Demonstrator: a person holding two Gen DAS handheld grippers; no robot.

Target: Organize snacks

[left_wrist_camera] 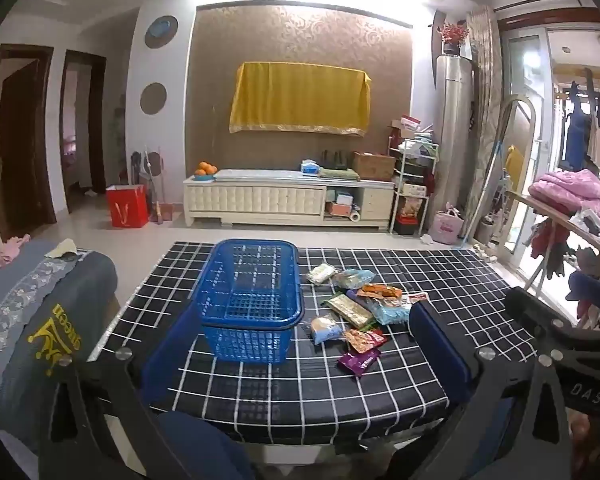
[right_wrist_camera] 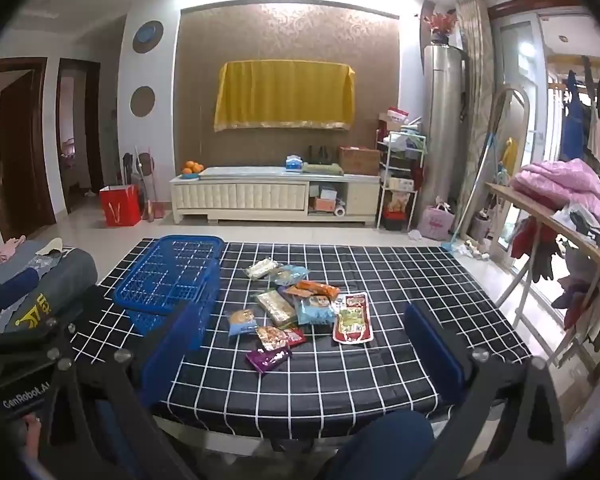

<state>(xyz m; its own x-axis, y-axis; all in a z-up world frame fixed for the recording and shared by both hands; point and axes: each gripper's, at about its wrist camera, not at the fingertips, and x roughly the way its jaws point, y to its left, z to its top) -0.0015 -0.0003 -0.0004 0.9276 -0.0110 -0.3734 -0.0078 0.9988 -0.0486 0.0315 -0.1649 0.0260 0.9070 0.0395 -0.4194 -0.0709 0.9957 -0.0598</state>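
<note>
A blue plastic basket (left_wrist_camera: 252,300) stands empty on the black-and-white checked table (left_wrist_camera: 440,280), left of centre; it also shows in the right wrist view (right_wrist_camera: 168,276). Right of it lies a loose pile of several snack packets (left_wrist_camera: 360,304), among them a purple one (right_wrist_camera: 268,358) nearest me and a red-and-white one (right_wrist_camera: 352,318) at the right. My left gripper (left_wrist_camera: 306,344) is open and empty, held back over the table's near edge. My right gripper (right_wrist_camera: 300,344) is open and empty too, held level beside it.
A grey-covered sofa arm (left_wrist_camera: 40,300) stands left of the table. A clothes rack with a pink quilt (right_wrist_camera: 560,184) stands at the right. A white TV cabinet (left_wrist_camera: 288,200) and a red bag (left_wrist_camera: 126,210) are across the floor.
</note>
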